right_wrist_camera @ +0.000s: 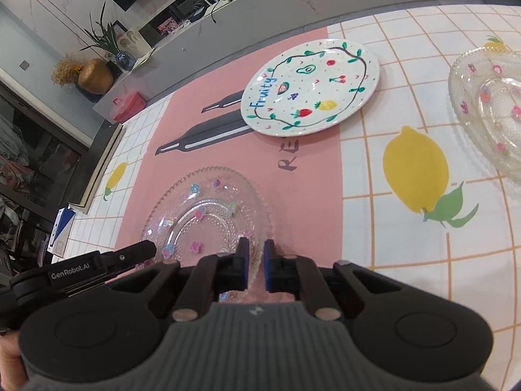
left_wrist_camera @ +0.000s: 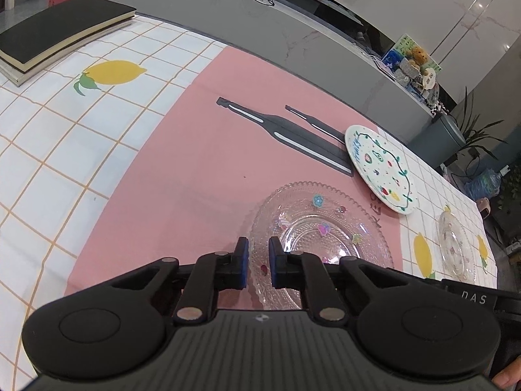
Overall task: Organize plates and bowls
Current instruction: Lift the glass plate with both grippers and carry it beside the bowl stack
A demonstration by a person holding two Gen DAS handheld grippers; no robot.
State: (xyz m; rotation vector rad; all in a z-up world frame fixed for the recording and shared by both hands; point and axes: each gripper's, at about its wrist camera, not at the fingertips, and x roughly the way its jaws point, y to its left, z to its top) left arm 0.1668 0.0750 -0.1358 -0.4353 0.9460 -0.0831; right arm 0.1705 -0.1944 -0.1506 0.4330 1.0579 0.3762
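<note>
Left wrist view gives us a black book (left_wrist_camera: 62, 29) on the lemon-print cloth (left_wrist_camera: 65, 150), which the right wrist view lacks; that view lets us read "Fruity" on the white painted plate (right_wrist_camera: 309, 88). Our left gripper (left_wrist_camera: 259, 262) pinches the near left rim of the clear glass plate (left_wrist_camera: 322, 228) on the pink mat (left_wrist_camera: 195, 163). Our right gripper (right_wrist_camera: 256, 265) clamps its near right rim, jaws narrow. A second glass plate (right_wrist_camera: 488, 110) sits well apart.

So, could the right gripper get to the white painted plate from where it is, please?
Probably not straight away: the right gripper is shut on the near rim of the clear glass plate. Once released, the pink mat up to the white painted plate looks free.
</note>
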